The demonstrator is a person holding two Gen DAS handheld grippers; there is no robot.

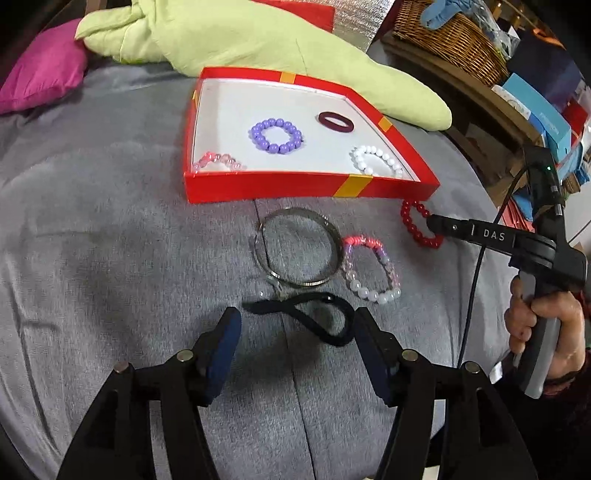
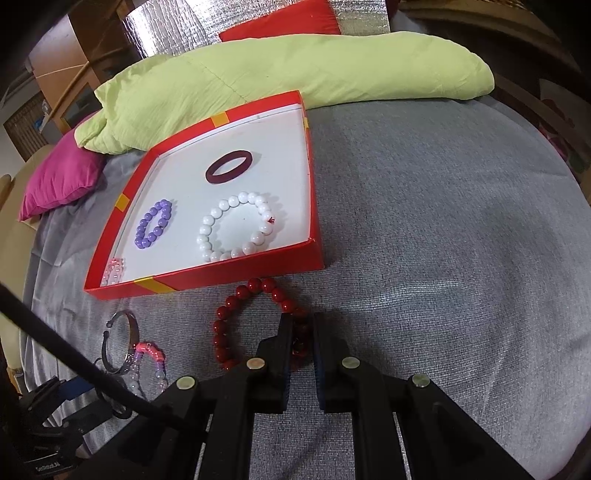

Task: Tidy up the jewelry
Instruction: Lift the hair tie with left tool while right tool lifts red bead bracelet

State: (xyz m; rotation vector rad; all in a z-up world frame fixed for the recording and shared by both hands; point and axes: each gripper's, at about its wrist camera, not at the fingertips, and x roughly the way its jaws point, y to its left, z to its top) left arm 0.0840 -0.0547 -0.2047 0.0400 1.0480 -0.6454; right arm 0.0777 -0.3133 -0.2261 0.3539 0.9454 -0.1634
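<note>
A red box (image 1: 295,188) (image 2: 207,280) with a white floor lies on the grey bedspread. It holds a purple bead bracelet (image 1: 276,135) (image 2: 153,224), a white bead bracelet (image 1: 376,161) (image 2: 236,226), a maroon ring (image 1: 335,121) (image 2: 229,166) and a pink bracelet (image 1: 218,162) (image 2: 113,271). In front of it lie a silver bangle (image 1: 295,251) (image 2: 123,341), a pink-and-white bracelet (image 1: 373,267) (image 2: 147,363) and a black hair tie (image 1: 314,314). My left gripper (image 1: 295,328) is open around the hair tie. My right gripper (image 2: 302,328) (image 1: 432,223) is shut on the red bead bracelet (image 2: 236,321) (image 1: 417,229).
A light green quilt (image 1: 229,33) (image 2: 295,70) lies behind the box, with a magenta cushion (image 1: 44,70) (image 2: 59,177) to the left. A wicker basket (image 1: 450,37) and boxes stand on shelves at the right. The left gripper shows at the right wrist view's lower left (image 2: 55,406).
</note>
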